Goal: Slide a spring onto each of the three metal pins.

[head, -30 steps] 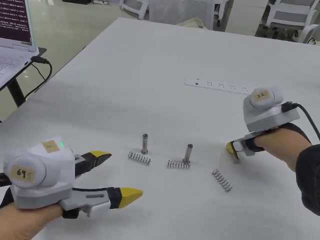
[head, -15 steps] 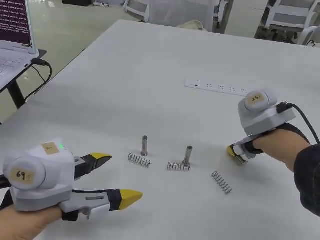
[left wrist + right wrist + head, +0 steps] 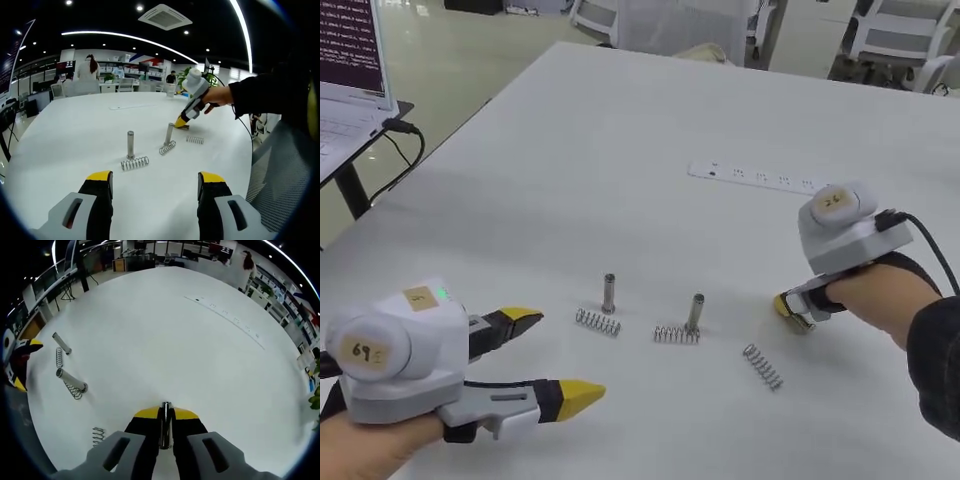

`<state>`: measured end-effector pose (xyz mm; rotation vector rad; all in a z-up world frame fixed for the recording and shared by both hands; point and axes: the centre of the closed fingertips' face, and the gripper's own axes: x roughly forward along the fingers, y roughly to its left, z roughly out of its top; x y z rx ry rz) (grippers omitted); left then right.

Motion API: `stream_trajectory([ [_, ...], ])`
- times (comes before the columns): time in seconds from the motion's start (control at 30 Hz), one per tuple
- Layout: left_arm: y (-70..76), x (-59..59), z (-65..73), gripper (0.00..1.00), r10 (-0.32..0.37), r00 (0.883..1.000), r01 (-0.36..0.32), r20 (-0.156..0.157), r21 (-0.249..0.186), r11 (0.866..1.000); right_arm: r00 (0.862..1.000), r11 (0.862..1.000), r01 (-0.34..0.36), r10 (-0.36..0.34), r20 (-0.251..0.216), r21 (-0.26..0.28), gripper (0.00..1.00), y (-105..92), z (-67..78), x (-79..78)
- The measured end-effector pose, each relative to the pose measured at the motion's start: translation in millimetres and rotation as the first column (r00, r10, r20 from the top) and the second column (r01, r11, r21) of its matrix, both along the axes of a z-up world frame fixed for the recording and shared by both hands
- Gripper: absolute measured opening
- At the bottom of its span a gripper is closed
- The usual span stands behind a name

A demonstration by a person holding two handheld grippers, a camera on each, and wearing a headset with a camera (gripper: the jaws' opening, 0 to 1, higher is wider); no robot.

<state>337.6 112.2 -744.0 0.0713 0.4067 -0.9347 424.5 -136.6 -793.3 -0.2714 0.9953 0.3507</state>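
Our left gripper [image 3: 552,355] sits low at the near-left of the bench [image 3: 620,150], fingers wide apart w/ nothing betw. them. Our right gripper [image 3: 165,413] is over on the right side, fingers closed narrow on a held pin [image 3: 165,429], which runs betw. the yellow tips in the right gripper view. The tips are down close to the bench; whether the held pin touches the surface we can't tell.

Two more pins stand upright mid-bench, near each other but apart: left pin [image 3: 609,292] and middle pin [image 3: 696,311]. All 3 springs lie flat on the bench. The left spring [image 3: 597,321] is just in front of the left pin. The middle spring [image 3: 676,334] has one end at the foot of the middle pin. The right spring [image 3: 762,365] lies apart, betw. middle pin and right gripper, nearer us.

A power strip [image 3: 755,177] lies farther back, and a laptop [image 3: 350,70] sits off the bench at far left.
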Motion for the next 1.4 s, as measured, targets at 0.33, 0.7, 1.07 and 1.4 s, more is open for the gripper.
stream_trajectory([
  [0.33, -0.4, 0.2, 1.2, 0.65, 0.000, 1.000, 0.000, 0.004, -0.003, 1.000, 1.000, 1.000, 0.015, -0.015, 0.011, 0.025, 0.06, -1.7, 6.2, -3.1],
  [0.7, -0.7, 0.1, 2.1, 0.65, -0.001, 1.000, 0.001, 0.008, -0.004, 1.000, 0.999, 0.998, 0.026, -0.027, 0.030, 0.049, 0.05, -3.1, 14.8, -8.6],
  [1.07, -1.4, 0.2, 2.9, 0.65, -0.004, 1.000, 0.004, 0.010, -0.005, 1.000, 0.998, 0.998, 0.030, -0.033, 0.045, 0.061, 0.05, -4.7, 21.3, -14.7],
  [1.4, -1.2, 0.6, 3.8, 0.65, -0.002, 1.000, 0.002, 0.014, -0.006, 1.000, 0.998, 0.997, 0.030, -0.033, 0.056, 0.065, 0.05, -5.0, 25.8, -19.7],
])
